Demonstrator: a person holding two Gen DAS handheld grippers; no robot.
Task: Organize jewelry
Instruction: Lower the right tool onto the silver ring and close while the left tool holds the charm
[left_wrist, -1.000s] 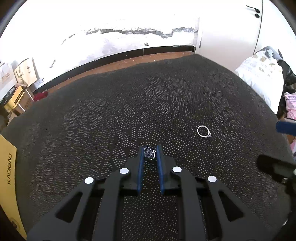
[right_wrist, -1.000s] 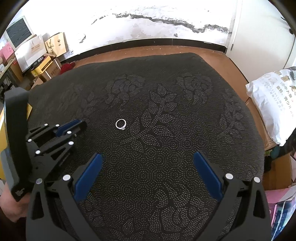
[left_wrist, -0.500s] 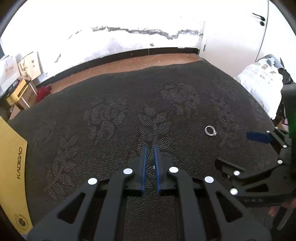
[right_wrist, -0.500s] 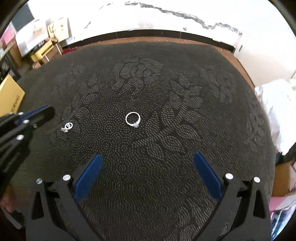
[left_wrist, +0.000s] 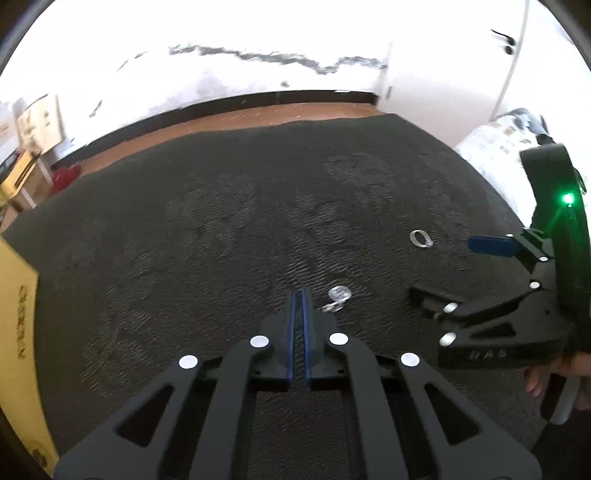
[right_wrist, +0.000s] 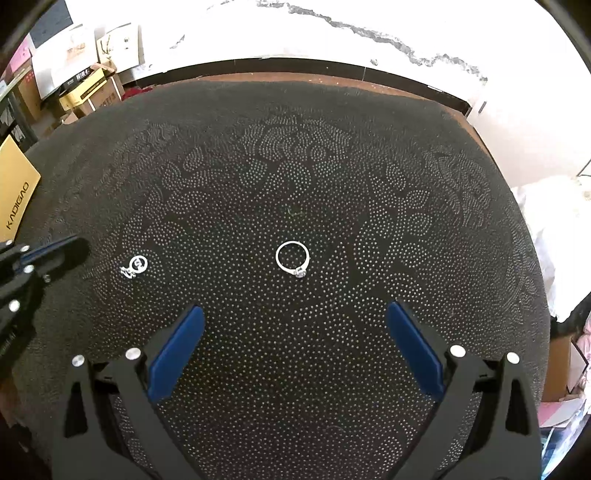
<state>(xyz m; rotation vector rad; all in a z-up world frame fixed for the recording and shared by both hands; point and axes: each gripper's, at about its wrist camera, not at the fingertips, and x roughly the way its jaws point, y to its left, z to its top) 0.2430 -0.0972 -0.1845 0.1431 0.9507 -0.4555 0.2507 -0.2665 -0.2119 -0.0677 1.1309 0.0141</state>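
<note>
A silver ring with a small stone (right_wrist: 293, 257) lies on the dark patterned cloth (right_wrist: 332, 166), straight ahead of my open, empty right gripper (right_wrist: 293, 336). It also shows in the left wrist view (left_wrist: 420, 238). A small silver charm with a round disc (left_wrist: 338, 297) lies on the cloth just right of my left gripper (left_wrist: 297, 295), which is shut and holds nothing. The charm also shows in the right wrist view (right_wrist: 135, 266), left of the ring, close to the left gripper's fingertips (right_wrist: 64, 247). The right gripper (left_wrist: 491, 273) shows in the left wrist view.
A yellow KADIGAO box (right_wrist: 14, 192) stands at the cloth's left edge. Cardboard boxes (right_wrist: 85, 88) stand on the floor at the back left. A white bag (left_wrist: 498, 144) lies beyond the cloth's right edge. A wooden floor strip (left_wrist: 229, 118) and a white wall run behind.
The charm that sat between my left gripper's fingers now lies on the cloth; the left gripper has closed empty and pulled back. The right gripper has moved closer over the ring.
</note>
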